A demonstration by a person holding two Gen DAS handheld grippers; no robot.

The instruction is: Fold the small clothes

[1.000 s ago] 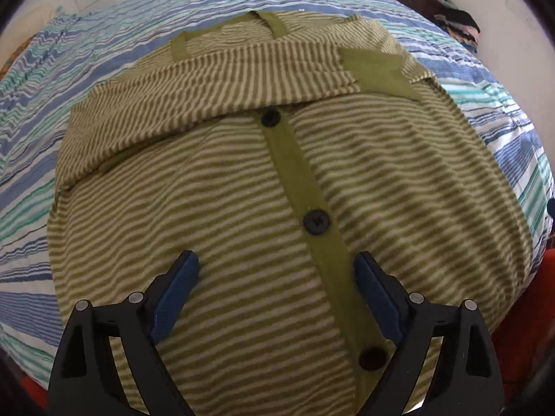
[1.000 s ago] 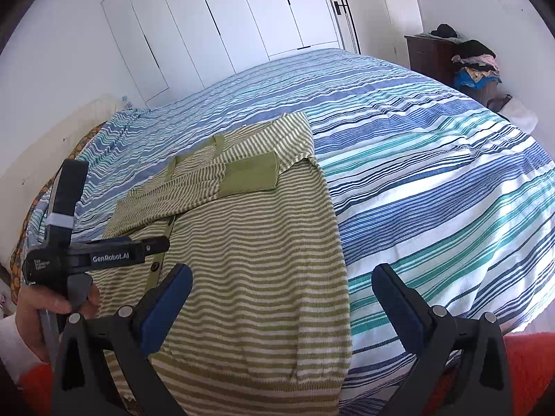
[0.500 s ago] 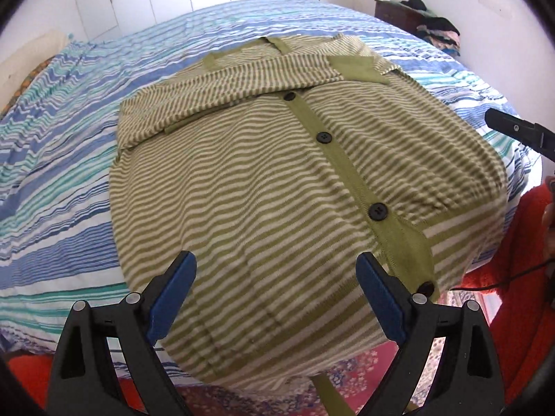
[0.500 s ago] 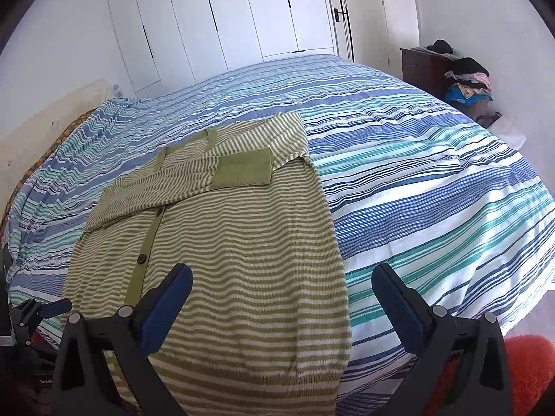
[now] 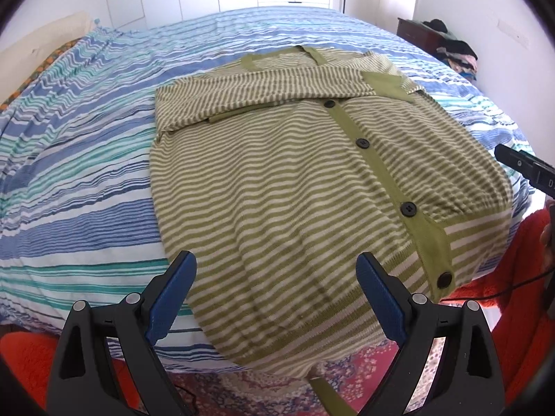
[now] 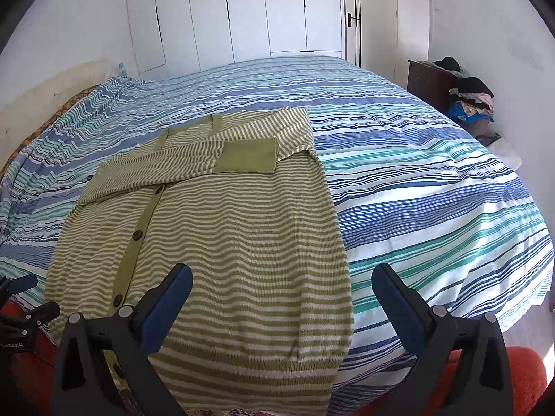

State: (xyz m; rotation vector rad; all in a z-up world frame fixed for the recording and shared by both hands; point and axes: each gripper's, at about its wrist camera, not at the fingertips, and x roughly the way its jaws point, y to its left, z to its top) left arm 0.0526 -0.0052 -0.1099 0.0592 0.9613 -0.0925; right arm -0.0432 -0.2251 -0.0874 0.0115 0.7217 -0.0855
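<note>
Currently: both grippers spread wide, holding nothing, above near edge of bed.

Left gripper (image 5: 275, 275): jaws apart, blue pads (image 5: 172, 291) clear of fabric, no contact seen. Hovering over near hem of cardigan (image 5: 295, 180), left of button band (image 5: 378, 163).

Right gripper (image 6: 281, 286): jaws likewise apart, blue pads (image 6: 399, 298) empty. Left finger over cardigan's near right part, right finger over bare bedspread (image 6: 433, 180). Hem of cardigan (image 6: 222, 242) hanging slightly over near edge of bed below.

Cardigan: green-and-cream striped knit, laid flat, front up, on striped blue, teal and white bedspread (image 5: 76, 159). Neckline at far end, hem at near end. Both sleeves folded across chest, plain green cuff (image 6: 248, 156) lying on top toward right shoulder. Button band (image 6: 138, 228) running near to far, dark buttons (image 5: 408, 208) visible, four counted in left wrist view; lowest one (image 5: 444, 279) at hem corner draped over mattress edge. Body not yet folded lengthwise.

Surroundings: white wardrobe doors (image 6: 242, 14) at far wall. Dark wooden cabinet (image 6: 428, 83) at far right with pile of clothes (image 6: 470, 98) on and beside it. Patterned rug (image 5: 263, 388) on floor below near edge of bed. Orange fuzzy fabric (image 5: 517, 294) at near right and near left in both views. Tip of other gripper handle (image 5: 527, 170) at right edge of left wrist view; black gripper parts (image 6: 24, 315) at left edge of right wrist view.
</note>
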